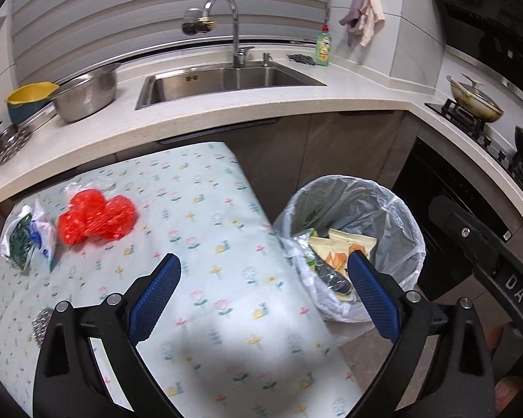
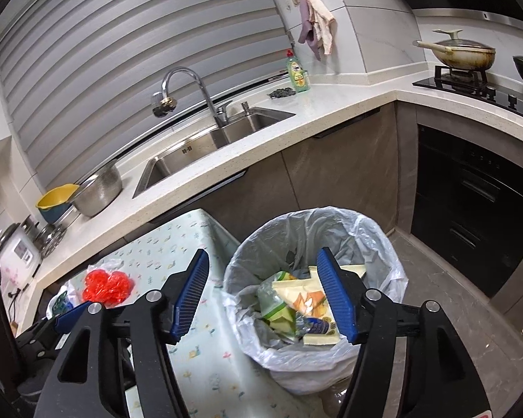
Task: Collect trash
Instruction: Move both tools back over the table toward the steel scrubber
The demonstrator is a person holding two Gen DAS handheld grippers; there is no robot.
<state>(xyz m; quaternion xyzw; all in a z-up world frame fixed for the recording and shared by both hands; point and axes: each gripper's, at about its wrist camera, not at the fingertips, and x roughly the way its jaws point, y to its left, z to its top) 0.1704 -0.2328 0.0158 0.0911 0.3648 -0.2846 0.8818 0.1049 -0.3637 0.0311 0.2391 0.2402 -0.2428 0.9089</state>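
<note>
Closest up is the left gripper, jaws spread wide with nothing between them, blue pads hanging over the near edge of the table and the gap next to the bin. The right gripper is also apart, a bit narrower, empty, and sits right above the bin's mouth. The bin has a clear liner and stands on the floor just right of the table, touching its corner or very close to it. Inside the bin: yellow snack wrappers, a greenish packet and a crumpled bottle-ish thing, hard to tell exactly. Still out on the table, well left of the bin, there's a red plastic bag, some clear plastic behind it, and a white and blue wrapper at the far left edge. A bit of crumpled foil sits nearer the camera on that same left side. Behind the bin and table runs the counter with the sink, tap and a green soap bottle; right of the bin, a pan on the stove.
</note>
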